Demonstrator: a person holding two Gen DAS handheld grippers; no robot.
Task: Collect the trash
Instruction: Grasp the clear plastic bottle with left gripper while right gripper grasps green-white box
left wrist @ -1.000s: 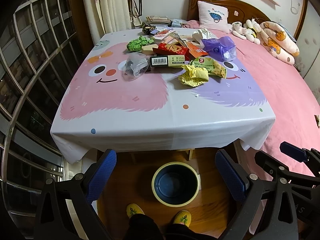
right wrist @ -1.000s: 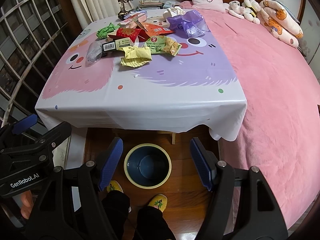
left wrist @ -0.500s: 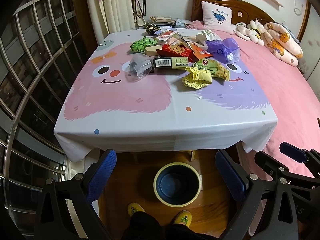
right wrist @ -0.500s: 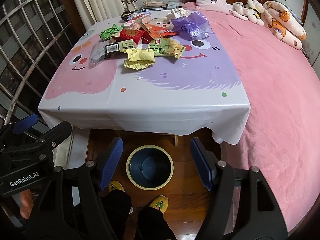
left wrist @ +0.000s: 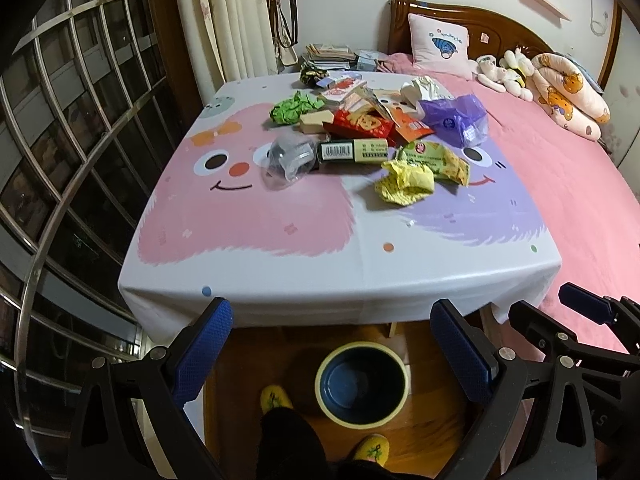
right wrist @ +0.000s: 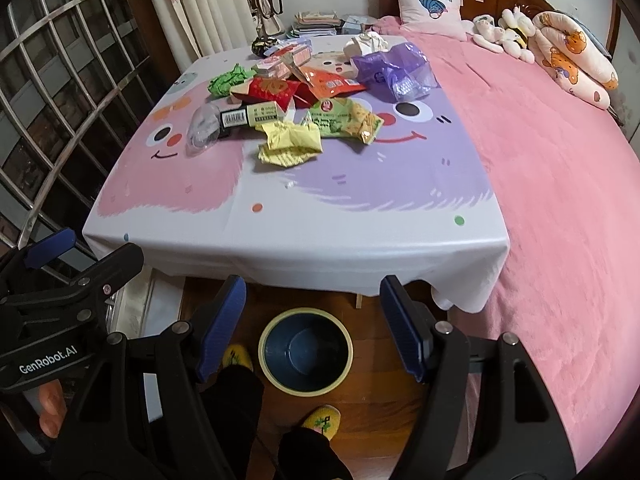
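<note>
A heap of trash lies on the far half of the tabletop (left wrist: 248, 240), which is covered by a cartoon-face cloth: a crumpled yellow wrapper (left wrist: 406, 182) nearest, a green snack packet (left wrist: 436, 158) touching it, a dark box with a barcode (left wrist: 352, 151), a clear plastic cup (left wrist: 290, 156), a red packet (left wrist: 362, 124), a crumpled green paper (left wrist: 294, 107) and a purple plastic bag (left wrist: 454, 118). On the wooden floor before the table stands a round dark-blue bin with a cream rim (left wrist: 362, 384); nothing shows inside it. The left gripper (left wrist: 332, 354) and right gripper (right wrist: 312, 328) both hang above the bin, fingers spread wide, holding nothing.
</note>
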